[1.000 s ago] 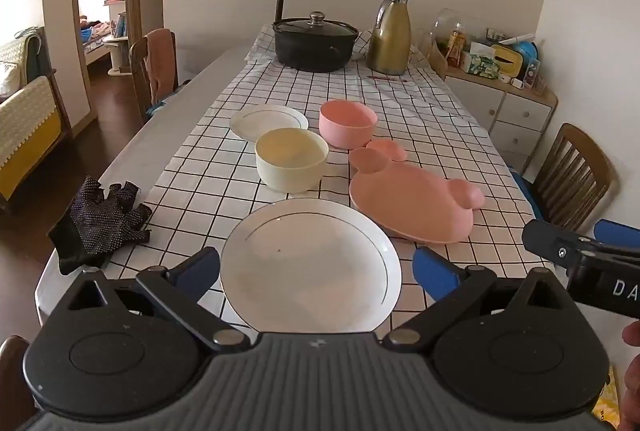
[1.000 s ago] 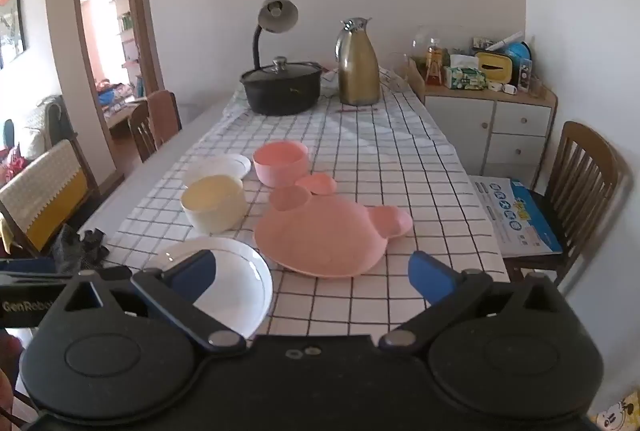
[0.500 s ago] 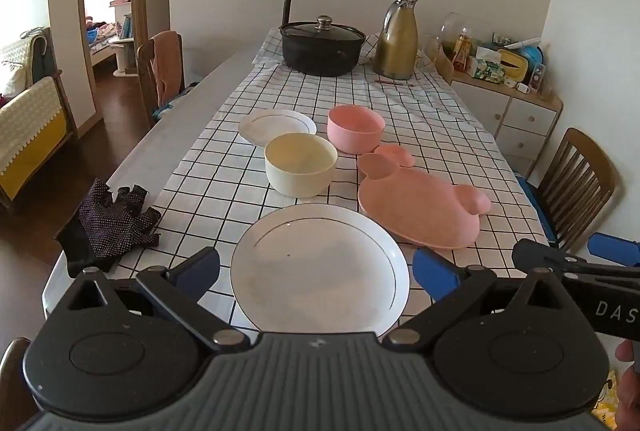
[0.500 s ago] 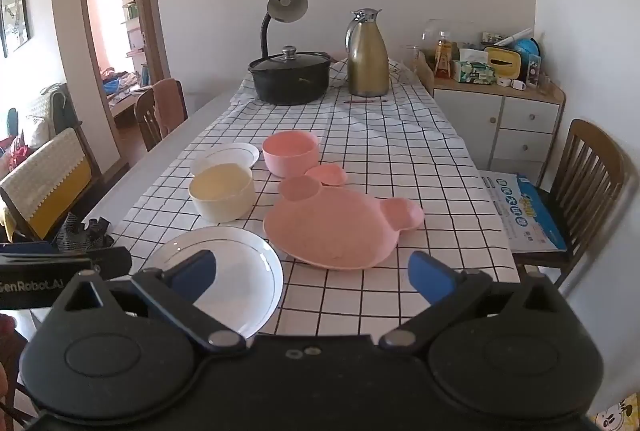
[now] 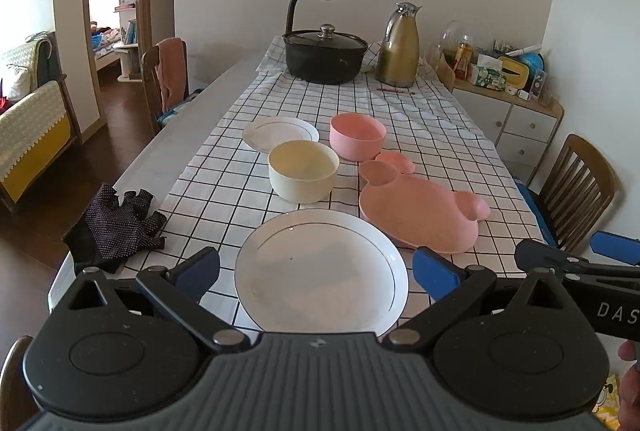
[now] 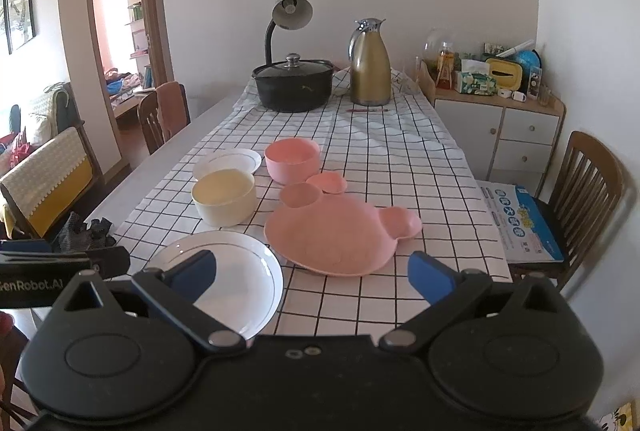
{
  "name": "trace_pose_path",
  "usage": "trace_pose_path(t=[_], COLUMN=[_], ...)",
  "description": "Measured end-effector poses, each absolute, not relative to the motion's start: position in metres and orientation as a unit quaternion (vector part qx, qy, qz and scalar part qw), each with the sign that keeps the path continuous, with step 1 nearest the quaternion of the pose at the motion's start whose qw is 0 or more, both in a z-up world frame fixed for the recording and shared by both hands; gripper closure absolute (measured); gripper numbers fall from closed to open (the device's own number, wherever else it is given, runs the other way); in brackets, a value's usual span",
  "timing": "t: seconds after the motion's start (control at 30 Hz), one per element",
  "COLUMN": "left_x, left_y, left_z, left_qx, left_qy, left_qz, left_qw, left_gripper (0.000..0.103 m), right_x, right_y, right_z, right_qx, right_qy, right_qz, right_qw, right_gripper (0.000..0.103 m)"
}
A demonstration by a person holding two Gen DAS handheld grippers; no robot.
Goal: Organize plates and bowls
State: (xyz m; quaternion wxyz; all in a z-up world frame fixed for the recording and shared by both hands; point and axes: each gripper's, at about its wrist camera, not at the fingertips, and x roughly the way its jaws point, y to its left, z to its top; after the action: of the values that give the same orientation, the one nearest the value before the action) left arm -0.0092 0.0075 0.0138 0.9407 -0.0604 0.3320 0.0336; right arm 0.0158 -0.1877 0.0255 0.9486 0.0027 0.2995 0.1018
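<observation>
A: Crockery first, largest down. The large white plate (image 5: pixel 320 271) fills the lower centre of the left wrist view, framed by the left gripper (image 5: pixel 318 271), whose jaws are spread wide and hold nothing.

B: And the right gripper (image 6: pixel 312 273)?

A: Equally wide, empty, low in its frame with the pink divided plate (image 6: pixel 340 231) just above centre. I'd judge the first pickup is not begun. To do it well: slide one finger under the white plate's rim, close on the edge, lift level.

B: The smaller things?

A: Cream bowl (image 5: pixel 303 175) at mid-frame, straight-walled and matte; pink bowl (image 5: pixel 357 135) just right of it and further back; small white plate (image 5: pixel 280 133) to the upper left of the cream bowl, thin dark line round its rim. All sit apart on the checked tablecloth (image 5: pixel 432 135), nothing stacked.
</observation>
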Motion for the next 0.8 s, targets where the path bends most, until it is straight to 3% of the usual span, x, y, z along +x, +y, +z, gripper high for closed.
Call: trace_pose_path(t=[0.8], left_x=[-0.0174], left_y=[0.0103], left_z=[0.0104], left_qx=[-0.069], left_qy=[0.342], left_qz=[0.028], left_qw=[0.937], left_gripper=[0.0], right_x=[0.0085], right_y=[-0.1875], right_z=[0.0251], right_qx=[0.008], right_qy=[0.311], right_qz=[0.096], right_qw=[0.946], right_gripper=[0.001])
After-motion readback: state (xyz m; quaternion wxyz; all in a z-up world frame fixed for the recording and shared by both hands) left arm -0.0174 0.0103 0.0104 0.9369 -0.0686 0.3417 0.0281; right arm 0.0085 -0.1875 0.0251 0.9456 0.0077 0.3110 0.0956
